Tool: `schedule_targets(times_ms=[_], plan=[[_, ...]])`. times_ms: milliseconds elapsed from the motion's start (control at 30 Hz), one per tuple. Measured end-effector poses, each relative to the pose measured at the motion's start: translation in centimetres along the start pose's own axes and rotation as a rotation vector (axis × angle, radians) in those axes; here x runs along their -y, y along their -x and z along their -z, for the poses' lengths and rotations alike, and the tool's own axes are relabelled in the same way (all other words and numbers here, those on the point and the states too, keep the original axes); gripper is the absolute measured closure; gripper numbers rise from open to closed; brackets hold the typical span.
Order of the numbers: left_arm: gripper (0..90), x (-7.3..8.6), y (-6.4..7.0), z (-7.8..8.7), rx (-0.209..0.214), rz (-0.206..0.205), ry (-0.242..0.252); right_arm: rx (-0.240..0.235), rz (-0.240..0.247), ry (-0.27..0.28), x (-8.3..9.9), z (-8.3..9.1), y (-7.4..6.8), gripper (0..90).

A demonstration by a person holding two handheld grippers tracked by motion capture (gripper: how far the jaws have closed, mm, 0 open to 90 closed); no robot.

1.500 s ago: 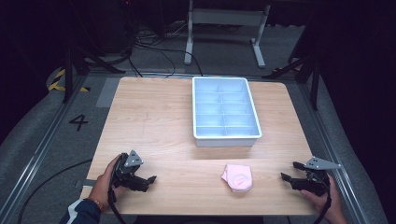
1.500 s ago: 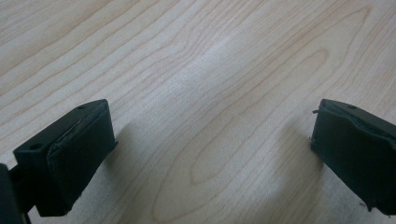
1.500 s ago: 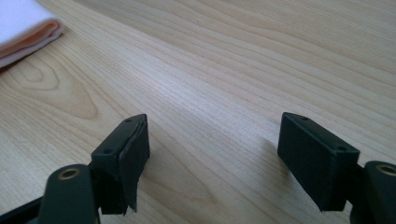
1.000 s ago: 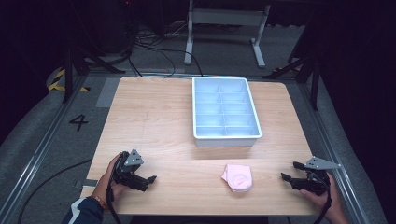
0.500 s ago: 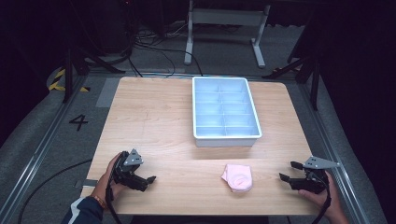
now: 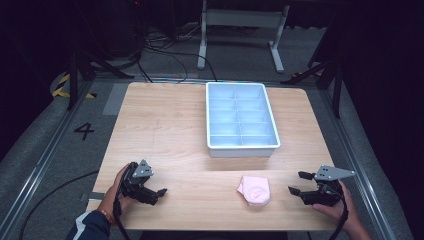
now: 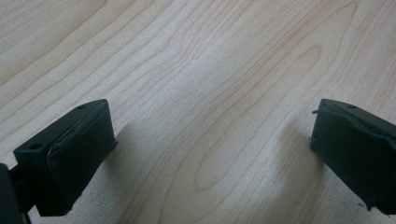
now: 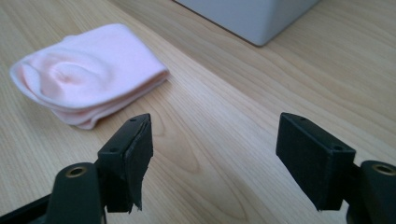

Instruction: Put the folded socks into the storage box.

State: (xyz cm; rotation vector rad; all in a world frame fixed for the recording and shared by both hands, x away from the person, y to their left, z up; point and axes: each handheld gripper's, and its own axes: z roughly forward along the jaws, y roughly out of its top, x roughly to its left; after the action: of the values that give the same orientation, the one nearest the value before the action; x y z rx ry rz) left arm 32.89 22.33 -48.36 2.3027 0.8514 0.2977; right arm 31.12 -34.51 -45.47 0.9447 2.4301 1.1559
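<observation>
A folded pink sock (image 6: 254, 189) lies on the wooden table (image 6: 170, 130) near its front edge, right of centre. The right gripper view shows the same pink sock (image 8: 86, 72) ahead and to the left of the jaws. My right gripper (image 6: 298, 183) rests open at the front right, a short way right of the sock, with nothing between its fingers. At the front left my left gripper (image 6: 159, 194) is open too, jaws wide over bare wood (image 7: 210, 116). A white divided tray (image 6: 241, 120) stands at the middle back, its compartments empty.
A corner of the tray (image 8: 252, 18) shows beyond the sock in the right gripper view. Dark floor with cables (image 6: 165, 55) and a metal stand (image 6: 240, 25) lies behind the table. A rail (image 6: 45, 150) runs along the left side.
</observation>
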Motion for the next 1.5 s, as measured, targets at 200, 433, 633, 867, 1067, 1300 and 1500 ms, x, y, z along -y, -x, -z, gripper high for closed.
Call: schedule_targets(times_ms=[200,433,633,867,1067,1300,1500], plan=[[0.0,0.0,0.0,0.0,0.001,0.000,0.001,-0.040,0.052,-0.012,-1.7,-0.6,-1.1,27.7],[0.0,0.0,0.0,0.0,0.000,0.000,0.000,-0.099,0.146,-0.049,-4.4,-2.7,-3.4,27.4],[0.0,0.0,0.0,0.0,0.001,-0.001,0.000,-0.147,0.185,-0.090,-5.3,-4.9,-4.5,26.8],[0.0,0.0,0.0,0.0,0.001,-0.001,0.001,-0.174,0.205,-0.140,-5.3,-7.1,-5.2,23.4],[0.0,0.0,0.0,0.0,0.001,0.000,0.001,-0.171,0.181,-0.170,-4.9,-8.3,-5.0,15.0],[0.0,0.0,0.0,0.0,0.001,-0.001,0.000,-0.214,0.153,-0.180,-4.5,-8.8,-4.7,14.9],[0.0,0.0,0.0,0.0,0.000,-0.001,0.000,-0.249,0.184,-0.179,-4.6,-8.5,-5.4,32.2]])
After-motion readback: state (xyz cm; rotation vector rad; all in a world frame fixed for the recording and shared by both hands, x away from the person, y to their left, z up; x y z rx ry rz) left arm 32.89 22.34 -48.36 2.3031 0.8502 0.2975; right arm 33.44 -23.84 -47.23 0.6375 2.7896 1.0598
